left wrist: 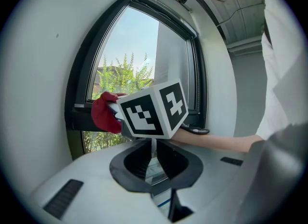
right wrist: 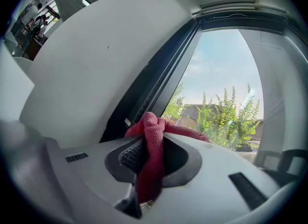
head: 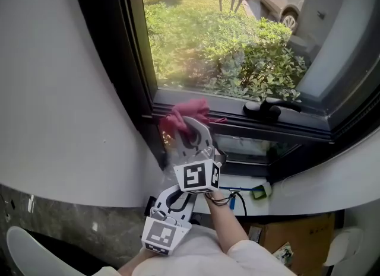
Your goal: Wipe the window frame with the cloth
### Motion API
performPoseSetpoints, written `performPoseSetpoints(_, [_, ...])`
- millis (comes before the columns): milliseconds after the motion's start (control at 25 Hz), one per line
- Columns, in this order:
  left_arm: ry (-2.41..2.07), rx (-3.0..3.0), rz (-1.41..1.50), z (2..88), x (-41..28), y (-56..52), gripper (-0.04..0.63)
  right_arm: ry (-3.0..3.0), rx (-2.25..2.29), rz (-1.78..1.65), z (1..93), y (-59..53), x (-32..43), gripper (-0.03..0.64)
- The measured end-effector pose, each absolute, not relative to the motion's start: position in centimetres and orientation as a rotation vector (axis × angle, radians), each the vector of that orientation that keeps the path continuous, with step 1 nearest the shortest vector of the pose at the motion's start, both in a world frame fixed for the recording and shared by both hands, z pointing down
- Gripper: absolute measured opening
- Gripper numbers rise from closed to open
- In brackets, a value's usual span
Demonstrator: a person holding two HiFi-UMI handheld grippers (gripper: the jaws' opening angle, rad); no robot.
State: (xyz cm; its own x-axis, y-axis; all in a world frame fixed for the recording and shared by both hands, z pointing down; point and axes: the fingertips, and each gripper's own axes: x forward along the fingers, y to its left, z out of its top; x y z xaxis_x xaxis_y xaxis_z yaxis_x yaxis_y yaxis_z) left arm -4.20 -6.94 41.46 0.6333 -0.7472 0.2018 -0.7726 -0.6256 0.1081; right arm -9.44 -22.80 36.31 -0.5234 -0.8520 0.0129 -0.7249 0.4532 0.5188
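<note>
Here the right gripper [head: 193, 133] clamps its fingers on the crumpled red cloth [head: 187, 113], against the lower-left corner of the dark window frame [head: 135, 61]; the left gripper [left wrist: 153, 146] holds its fingers together.

Lower rail of the frame [head: 234, 121] lies open between the cloth [head: 189, 116] at left and the handle [head: 270, 110]; the wall [head: 59, 91] hems the left.

1. Daylight enters through the window [head: 196, 8] at 12 o'clock; outdoor foliage [head: 267, 67] reads bright, the indoor wall [head: 53, 91] dimmer.
2. Expect strong fisheye bending and black corners in both gripper views.
3. Treat the foreground at 6 o'clock there as soft-focused.
</note>
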Motion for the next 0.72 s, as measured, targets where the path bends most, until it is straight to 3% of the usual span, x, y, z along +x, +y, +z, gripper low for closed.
performPoseSetpoints(720, [-1.237, 2.678, 0.199, 41.38, -3.35, -6.76, 0.041, -2.428, 1.370, -0.665, 36.35, -22.65, -8.45, 0.072])
